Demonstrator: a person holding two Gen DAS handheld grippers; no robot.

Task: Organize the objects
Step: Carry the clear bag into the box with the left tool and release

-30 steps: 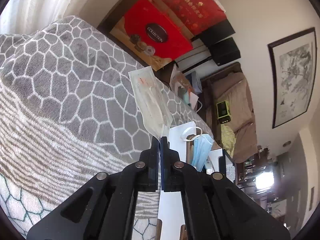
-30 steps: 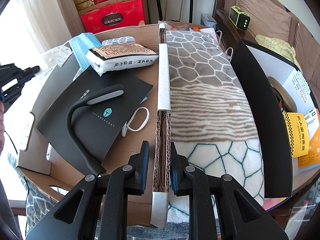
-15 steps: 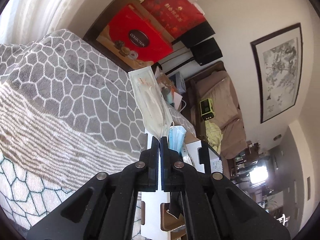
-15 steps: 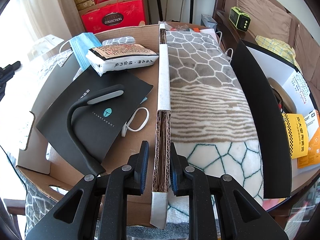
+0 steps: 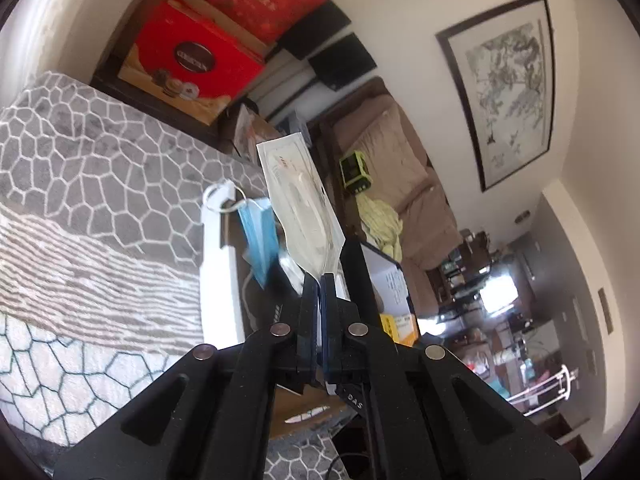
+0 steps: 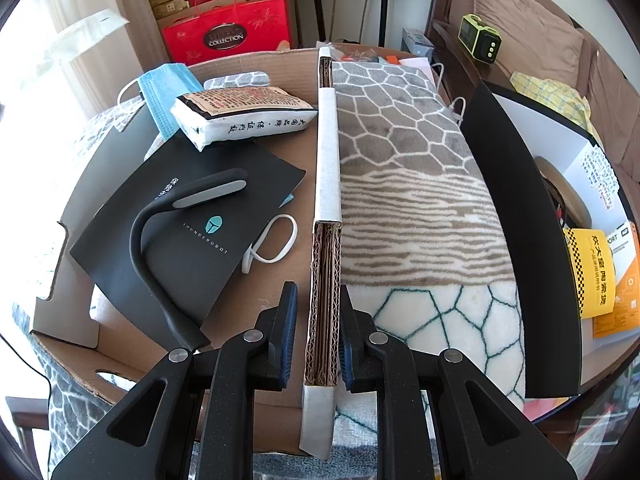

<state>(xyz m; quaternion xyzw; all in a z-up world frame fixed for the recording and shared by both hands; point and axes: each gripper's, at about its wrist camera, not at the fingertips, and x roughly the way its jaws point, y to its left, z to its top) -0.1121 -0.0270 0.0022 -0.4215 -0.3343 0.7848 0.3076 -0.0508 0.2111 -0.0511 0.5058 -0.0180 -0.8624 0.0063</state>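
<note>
— What was hidden or hard to read?

— The print on the clear sealed packet was too small to be read, and its lower corner was swallowed between the jaws. The person was not seen in either view. The black box at the right was cut off by the frame edge.

— And the setting?

— A living room was shown: a honeycomb-patterned blanket spread beside a shallow cardboard box, red gift boxes stacked against the wall, a brown sofa and a framed ink painting behind.

— How was the packet held?

— It was pinched at one corner by the left hand-held gripper, jaws clenched, and was carried in the air over the box's white-edged wall. Its long axis was pointed up and away from the fingertips, tilted slightly left in the wrist view.

— The other hand?

— The right hand-held gripper was closed on the corrugated wall of the cardboard box, a pad pressed to each face. Inside the box a blue face mask, a white printed pouch, a black folder and a bendable black lamp were seen.
</note>
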